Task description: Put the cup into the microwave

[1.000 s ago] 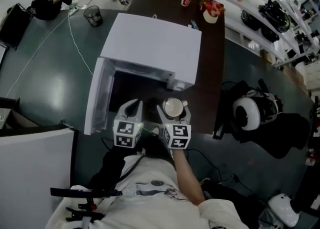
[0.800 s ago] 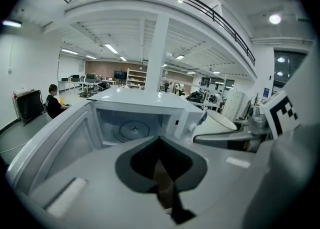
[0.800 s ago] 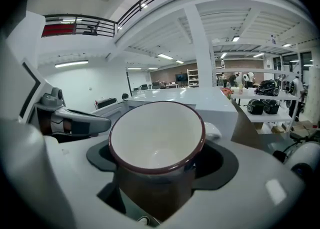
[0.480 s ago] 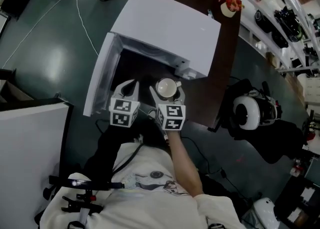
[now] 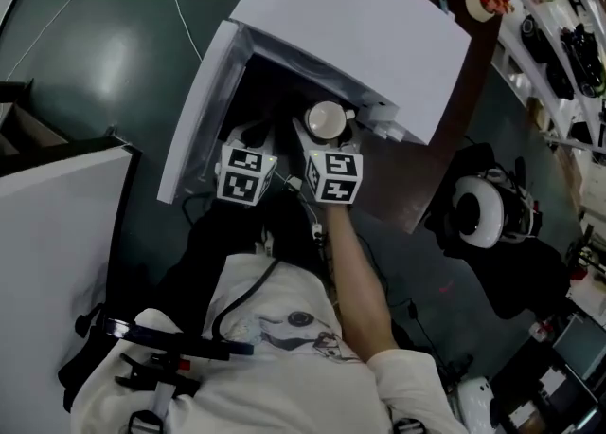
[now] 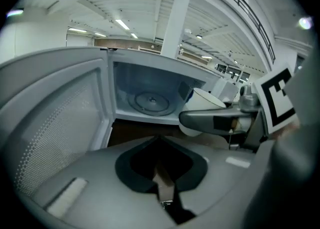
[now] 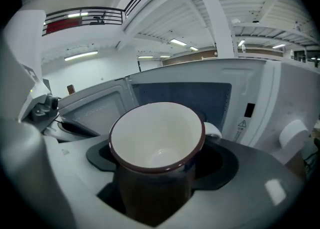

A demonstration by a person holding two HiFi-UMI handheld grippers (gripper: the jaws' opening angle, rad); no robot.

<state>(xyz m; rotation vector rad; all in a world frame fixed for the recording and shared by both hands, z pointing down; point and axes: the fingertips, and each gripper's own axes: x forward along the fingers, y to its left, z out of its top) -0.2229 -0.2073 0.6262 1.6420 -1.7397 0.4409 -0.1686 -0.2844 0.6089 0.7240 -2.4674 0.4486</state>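
Note:
A white cup [image 5: 327,121] with a dark rim, empty, stands upright at the mouth of the open white microwave [image 5: 360,25], with my right gripper [image 5: 328,131] shut on it. In the right gripper view the cup [image 7: 157,138] fills the hollow between the jaws, its handle toward the dark cavity [image 7: 185,93]. My left gripper [image 5: 251,131] hangs just left of it, shut and holding nothing [image 6: 160,137]. The left gripper view shows the glass turntable [image 6: 150,100] inside and the cup [image 6: 202,100] at the right behind the other gripper's jaw.
The microwave door [image 5: 194,115] stands swung open to the left. The control panel with a knob [image 7: 292,133] is right of the cavity. The microwave sits on a brown table [image 5: 417,186]. A white helmet-like object [image 5: 478,214] lies on a dark seat at the right.
Both grippers have moved forward toward the microwave. The cup went from in front of the table edge to the cavity's mouth, still held by the right gripper.

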